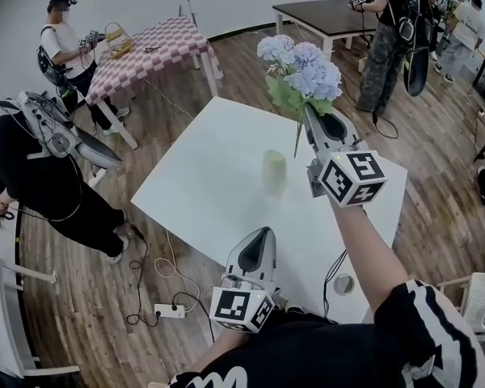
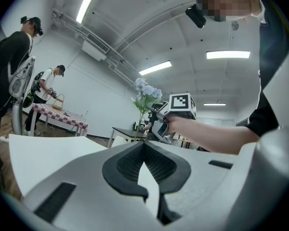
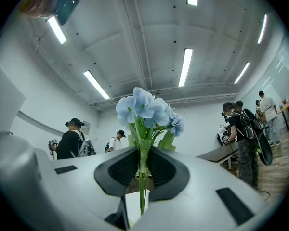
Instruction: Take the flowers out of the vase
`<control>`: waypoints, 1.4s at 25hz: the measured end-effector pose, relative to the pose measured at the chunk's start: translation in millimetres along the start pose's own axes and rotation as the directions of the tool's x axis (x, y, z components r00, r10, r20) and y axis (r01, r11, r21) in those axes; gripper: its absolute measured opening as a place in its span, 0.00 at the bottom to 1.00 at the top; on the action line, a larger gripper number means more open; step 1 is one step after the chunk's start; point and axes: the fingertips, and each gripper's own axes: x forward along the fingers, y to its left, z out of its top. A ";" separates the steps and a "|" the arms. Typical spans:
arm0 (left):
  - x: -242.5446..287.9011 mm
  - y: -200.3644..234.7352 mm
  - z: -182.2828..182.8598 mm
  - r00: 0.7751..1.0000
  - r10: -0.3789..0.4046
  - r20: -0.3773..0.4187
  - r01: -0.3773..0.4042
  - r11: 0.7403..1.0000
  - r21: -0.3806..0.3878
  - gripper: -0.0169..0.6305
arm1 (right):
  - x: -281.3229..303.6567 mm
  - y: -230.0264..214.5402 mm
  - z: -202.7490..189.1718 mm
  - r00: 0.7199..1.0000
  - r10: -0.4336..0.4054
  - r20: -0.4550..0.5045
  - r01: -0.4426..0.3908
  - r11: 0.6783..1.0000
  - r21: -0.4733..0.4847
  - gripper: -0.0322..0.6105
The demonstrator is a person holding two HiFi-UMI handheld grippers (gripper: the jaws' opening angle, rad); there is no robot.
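Closest to the camera, at the bottom middle of the head view, is the left gripper [image 1: 263, 234]. Its two fingers are pressed together with nothing between them. It hangs by the near edge of the white table [image 1: 202, 176].

Higher up, right of the middle, the right gripper [image 1: 309, 113] has its fingers squeezed onto the thin green stem of the blue flowers [image 1: 301, 67]. The blooms stick up above the fingers, and the end of the stem hangs below. The flowers look to be out of the vase [image 1: 274, 170] already, up in the air just to its right. The vase is a small pale green cup in the middle of the table.

Things could go wrong from here. The stem is thin, so it could slide out of the pinch and drop. Its hanging end is near the vase, so a low swing to the left could knock the vase over.
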 end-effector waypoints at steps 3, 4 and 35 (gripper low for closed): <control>3.9 -1.8 -1.8 1.000 -0.019 -0.009 0.019 1.000 -0.005 0.03 | -5.4 -7.4 -1.7 1.000 -0.029 -0.005 0.029 1.000 0.008 0.14; 5.7 -1.9 -3.4 1.000 -0.028 -0.014 0.028 1.000 -0.007 0.03 | -7.3 -10.2 -2.9 0.999 -0.039 -0.006 0.039 0.999 0.008 0.14; 45.4 -80.1 -42.4 0.971 -0.219 -0.097 0.217 0.976 -0.028 0.03 | -102.6 -89.5 -37.4 0.973 -0.212 -0.095 0.216 0.976 0.033 0.14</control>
